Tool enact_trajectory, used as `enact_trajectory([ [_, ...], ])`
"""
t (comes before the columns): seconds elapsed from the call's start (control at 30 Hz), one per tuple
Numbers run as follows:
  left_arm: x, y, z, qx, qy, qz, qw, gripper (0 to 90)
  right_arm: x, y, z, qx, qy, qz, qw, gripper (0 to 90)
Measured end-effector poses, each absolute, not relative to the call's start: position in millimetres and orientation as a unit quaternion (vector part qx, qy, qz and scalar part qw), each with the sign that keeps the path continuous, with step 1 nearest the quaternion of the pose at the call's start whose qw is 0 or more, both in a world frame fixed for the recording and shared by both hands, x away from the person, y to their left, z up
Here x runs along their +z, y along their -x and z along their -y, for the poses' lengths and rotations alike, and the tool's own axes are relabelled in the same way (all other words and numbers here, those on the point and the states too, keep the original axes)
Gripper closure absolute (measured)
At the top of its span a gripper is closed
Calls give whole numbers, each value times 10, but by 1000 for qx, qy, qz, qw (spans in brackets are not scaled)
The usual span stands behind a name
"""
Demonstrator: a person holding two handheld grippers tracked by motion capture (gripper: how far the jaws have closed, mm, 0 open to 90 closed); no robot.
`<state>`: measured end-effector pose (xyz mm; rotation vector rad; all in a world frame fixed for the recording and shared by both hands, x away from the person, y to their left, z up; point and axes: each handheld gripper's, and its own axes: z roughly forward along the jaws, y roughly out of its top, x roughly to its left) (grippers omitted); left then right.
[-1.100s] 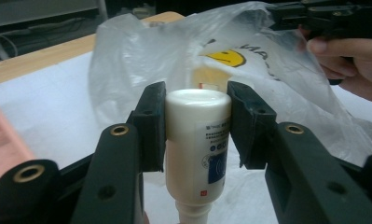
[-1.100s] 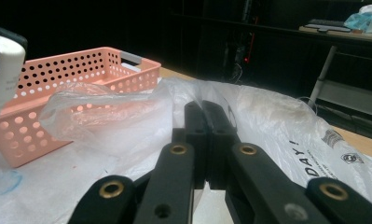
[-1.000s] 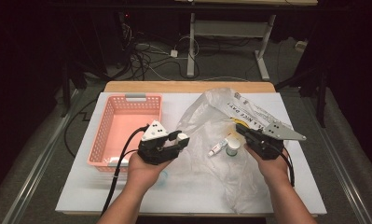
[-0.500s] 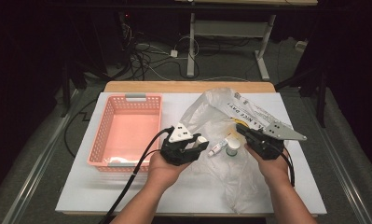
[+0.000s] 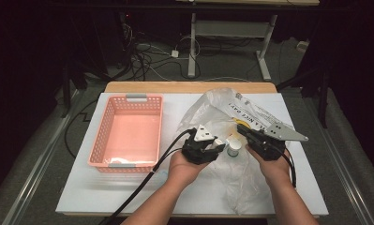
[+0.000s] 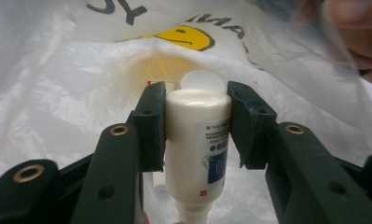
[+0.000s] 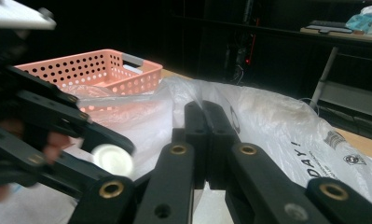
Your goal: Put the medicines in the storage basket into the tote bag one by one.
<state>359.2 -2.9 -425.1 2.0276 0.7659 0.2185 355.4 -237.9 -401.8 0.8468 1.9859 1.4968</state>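
Nearest the person, in the high view, two forearms come up from the bottom edge onto the white table [image 5: 105,187]. The left gripper [image 5: 212,145] sits just left of the table's middle, its cable trailing back toward seven o'clock. In the left gripper view its jaws press from both sides on a cream-white plastic bottle [image 6: 197,144], which carries a small printed label with blue marks; the bottle's flat base points away from the camera and its neck points back toward the hand. The same bottle [image 5: 219,141] shows in the high view as a pale tip at the gripper's two o'clock side.

Just beside it at three o'clock stands a small jar with a white lid [image 5: 233,147], resting on the clear plastic bag [image 5: 236,187] that spreads over the right half of the table. A round white shape behind the bottle in the left gripper view may be that lid, though it is blurred.

The right gripper [image 5: 243,127] lies at three o'clock of the jar. In the right gripper view its jaws stand fully closed together, pinching a fold of the bag's film [image 7: 267,116].

Farther off, at ten o'clock from the left gripper, a pink perforated basket [image 5: 100,140] stands on the table, well apart from both grippers. The bag bears black lettering and a yellow smiley face [image 6: 186,37].
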Motion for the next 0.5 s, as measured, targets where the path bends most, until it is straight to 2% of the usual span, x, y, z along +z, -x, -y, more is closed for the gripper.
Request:
enact_trajectory([
  [0.23,-4418,-3764,194,95,-823,-335,448,579,-4015,-3552,2382,553,-313,-730,254,900],
  [0.5,-4546,-4002,333,78,-817,-356,448,578,-4013,-3553,2386,556,-314,-727,252,900],
])
